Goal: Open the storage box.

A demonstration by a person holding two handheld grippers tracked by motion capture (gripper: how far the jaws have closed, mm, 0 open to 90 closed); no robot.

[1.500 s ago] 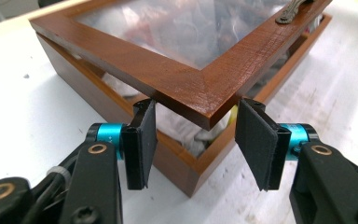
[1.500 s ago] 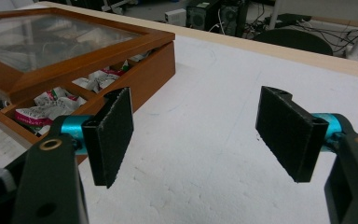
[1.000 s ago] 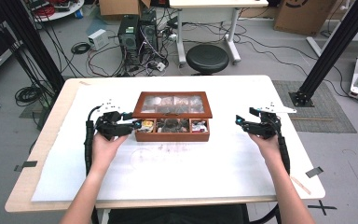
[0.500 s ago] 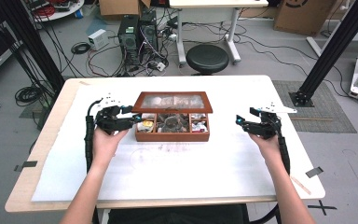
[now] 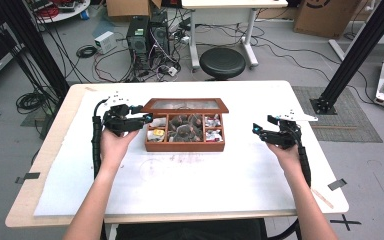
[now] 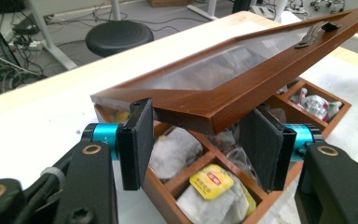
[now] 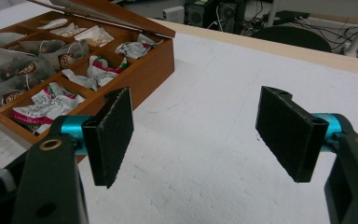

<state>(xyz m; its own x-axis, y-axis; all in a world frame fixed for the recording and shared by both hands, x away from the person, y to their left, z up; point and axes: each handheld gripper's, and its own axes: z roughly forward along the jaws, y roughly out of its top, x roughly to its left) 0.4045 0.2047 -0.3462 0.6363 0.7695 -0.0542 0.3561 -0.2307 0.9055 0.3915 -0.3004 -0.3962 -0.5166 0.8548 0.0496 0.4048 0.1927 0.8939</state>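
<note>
A brown wooden tea box (image 5: 185, 146) with several compartments of tea bags (image 5: 182, 127) stands mid-table. Its glass-paned lid (image 5: 185, 105) is tilted up off the front. My left gripper (image 5: 147, 120) is at the box's left front corner. In the left gripper view the lid's corner (image 6: 242, 79) sits between the pads of that gripper (image 6: 205, 140); the jaws have just been opening and now press its two edges. A yellow tea bag (image 6: 212, 182) lies below. My right gripper (image 5: 256, 129) hovers open to the right of the box (image 7: 144, 70), with nothing between the jaws of that gripper (image 7: 205, 135).
A white foam mat (image 5: 205, 185) covers most of the wooden table (image 5: 55, 165). A black stool (image 5: 222, 62), computer towers (image 5: 147, 35) and cables sit on the floor beyond the far edge. Black frame posts (image 5: 350, 55) stand at both sides.
The lid was flat on the box a second ago and now stands raised at its front. My left gripper has risen with it at the left corner. The right gripper has kept still.
</note>
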